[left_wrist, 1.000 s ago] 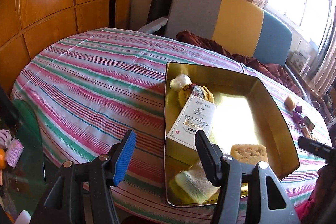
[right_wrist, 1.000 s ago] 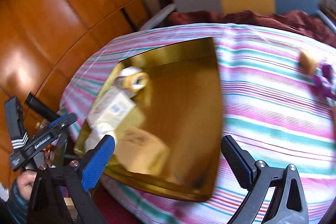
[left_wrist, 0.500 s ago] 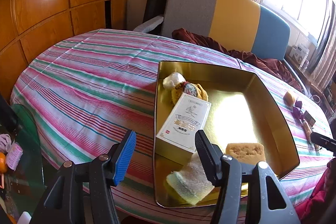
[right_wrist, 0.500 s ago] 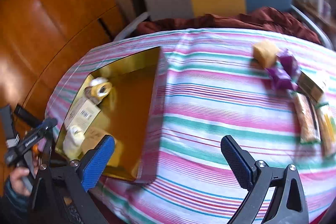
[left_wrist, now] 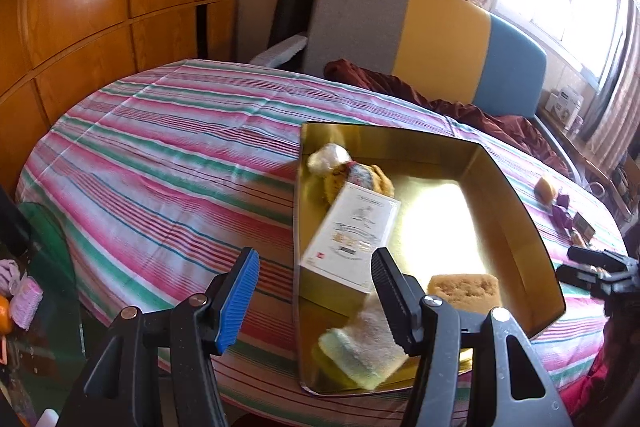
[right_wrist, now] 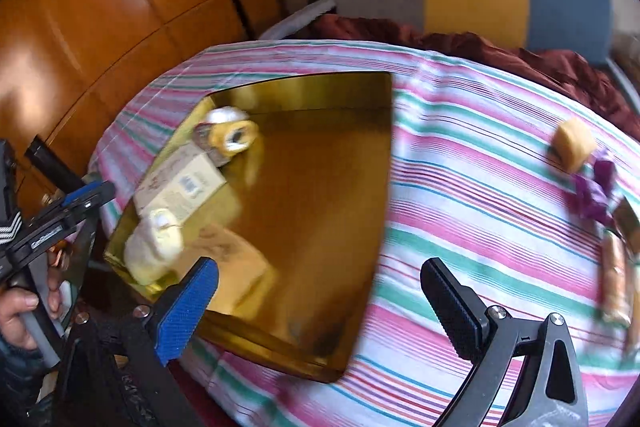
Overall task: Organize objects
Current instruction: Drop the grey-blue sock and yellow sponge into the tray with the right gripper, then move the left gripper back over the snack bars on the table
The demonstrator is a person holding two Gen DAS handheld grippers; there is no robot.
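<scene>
Left wrist view: the gold tray (left_wrist: 516, 195) on the striped surface (left_wrist: 168, 163) holds a white box (left_wrist: 352, 239), a sponge (left_wrist: 464, 289), a folded cloth (left_wrist: 360, 347) and, at its far end, what may be tape rolls (left_wrist: 360, 175), blurred. Its near edge sits at the surface's rim. Loose items (right_wrist: 572, 143) lie well apart, beyond bare stripes. Left tool (left_wrist: 316, 287) and right tool (right_wrist: 320, 295) both gape, empty.

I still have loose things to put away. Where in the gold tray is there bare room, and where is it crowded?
The gold tray is bare across its middle and window-side half, between the white box and the far wall. Its left edge is crowded: the box, a folded cloth, a sponge.
</scene>
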